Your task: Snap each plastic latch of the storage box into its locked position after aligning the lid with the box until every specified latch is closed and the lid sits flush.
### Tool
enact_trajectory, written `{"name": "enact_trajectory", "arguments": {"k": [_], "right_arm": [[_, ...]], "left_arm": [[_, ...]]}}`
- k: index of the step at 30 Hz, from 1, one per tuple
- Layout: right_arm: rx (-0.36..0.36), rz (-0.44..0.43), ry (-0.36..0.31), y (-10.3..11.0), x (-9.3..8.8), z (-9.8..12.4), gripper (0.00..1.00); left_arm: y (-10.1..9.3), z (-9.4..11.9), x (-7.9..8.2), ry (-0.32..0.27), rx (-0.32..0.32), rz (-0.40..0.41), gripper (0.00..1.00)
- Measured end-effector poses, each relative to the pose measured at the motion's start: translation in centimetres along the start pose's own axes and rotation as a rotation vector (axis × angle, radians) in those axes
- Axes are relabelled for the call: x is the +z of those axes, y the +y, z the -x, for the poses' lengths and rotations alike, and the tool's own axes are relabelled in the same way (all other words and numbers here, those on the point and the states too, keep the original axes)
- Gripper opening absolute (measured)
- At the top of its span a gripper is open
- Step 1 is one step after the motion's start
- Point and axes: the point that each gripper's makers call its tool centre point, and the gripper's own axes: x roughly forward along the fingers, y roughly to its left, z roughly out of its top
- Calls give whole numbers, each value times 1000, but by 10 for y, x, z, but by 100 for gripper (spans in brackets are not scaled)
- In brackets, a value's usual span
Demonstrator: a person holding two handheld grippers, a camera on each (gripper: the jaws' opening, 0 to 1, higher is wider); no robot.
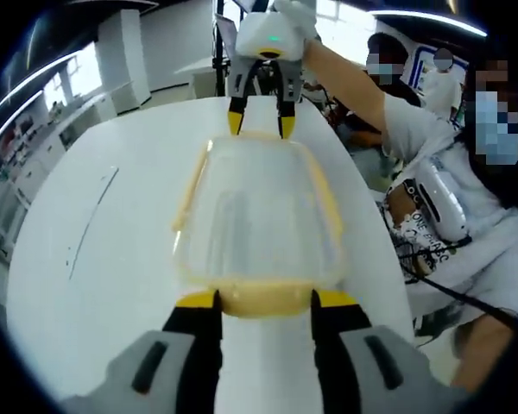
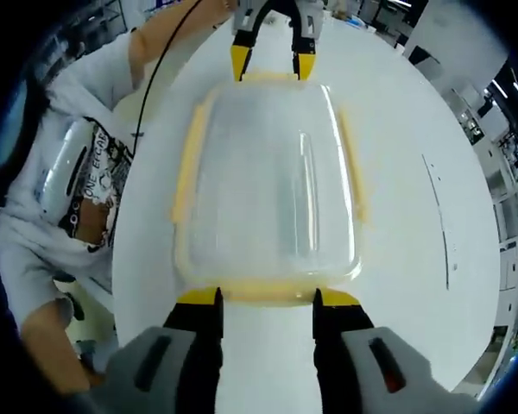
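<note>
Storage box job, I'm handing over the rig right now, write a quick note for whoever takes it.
Left gripper: open, jaws either side of the yellow end latch at its end of the storage box.
Right gripper: open, placed the same way at the opposite end latch.
The box sits on the white table with the clear lid on and apparently aligned.
Done: lid placed.
Left: the long side latches look splayed outward, likely unlocked; I cannot tell whether the end latches are snapped. Press each latch down and check the lid sits flush.

Looks like an open-plan office or lab to me.
I see a big white table, ceiling strip lights, desks behind.
</note>
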Motion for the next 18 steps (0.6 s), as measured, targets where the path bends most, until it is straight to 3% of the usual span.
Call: {"name": "enact_trajectory", "arguments": {"k": [14, 18], "right_arm": [[50, -22, -9, 7, 17, -16, 40], [42, -21, -9, 8, 18, -16, 40]], "left_arm": [[2, 5, -22, 29, -22, 18, 40], [3, 7, -22, 26, -22, 17, 40]]}}
